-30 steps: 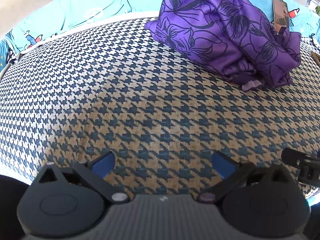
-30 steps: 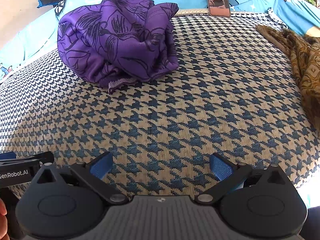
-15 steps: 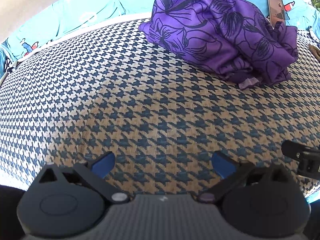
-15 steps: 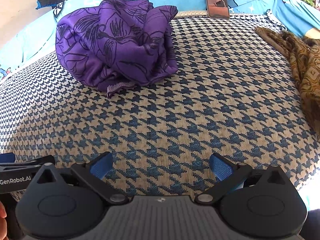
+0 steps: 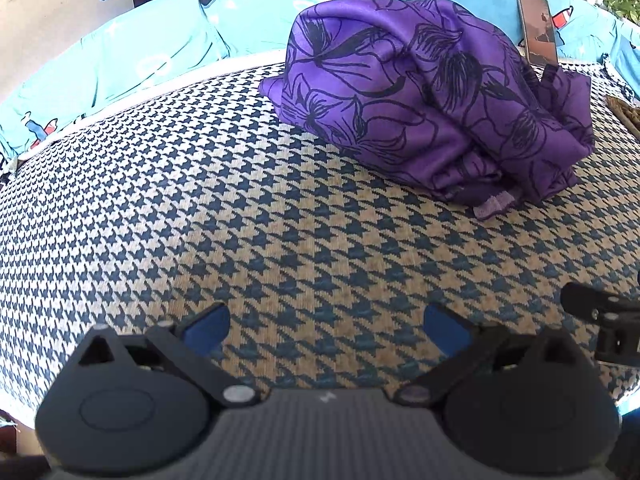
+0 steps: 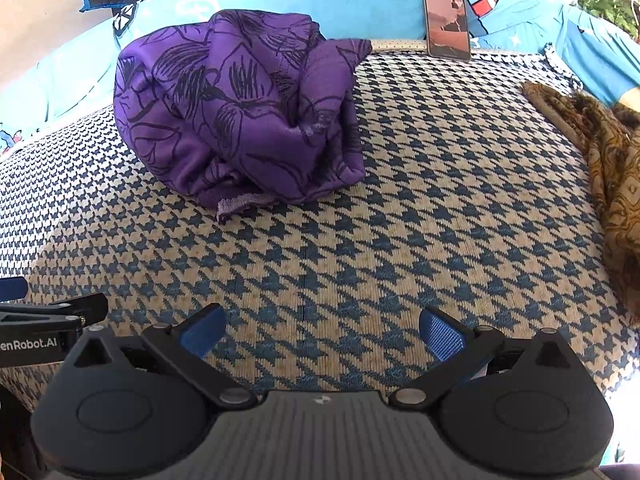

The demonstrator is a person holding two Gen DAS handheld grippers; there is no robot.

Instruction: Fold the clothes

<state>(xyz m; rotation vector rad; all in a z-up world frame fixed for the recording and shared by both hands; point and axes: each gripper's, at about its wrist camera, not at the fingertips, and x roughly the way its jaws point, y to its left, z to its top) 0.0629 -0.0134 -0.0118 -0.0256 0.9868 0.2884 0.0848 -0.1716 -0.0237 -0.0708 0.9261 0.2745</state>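
Both claws nearer purple garment (image 6: 240, 120), left claw (image 5: 326, 328) and right claw (image 6: 322, 332) wide, phone (image 6: 447, 18) behind

both views are bright with daylight; the light falls hardest at the far edge of the houndstooth cover (image 6: 400, 184), where the blue-and-cream weave washes toward white; the purple garment (image 5: 420, 100) shows a satin sheen on its upper folds and a soft, short shadow along its near hem; the phone (image 6: 446, 18) screen reads clearly, without glare; fisheye bending bows the cover into a dome and curves the turquoise bedding (image 5: 168, 52) at the rim; corners go dark with vignette; the focus is sharp mid-frame, softer toward the edges.
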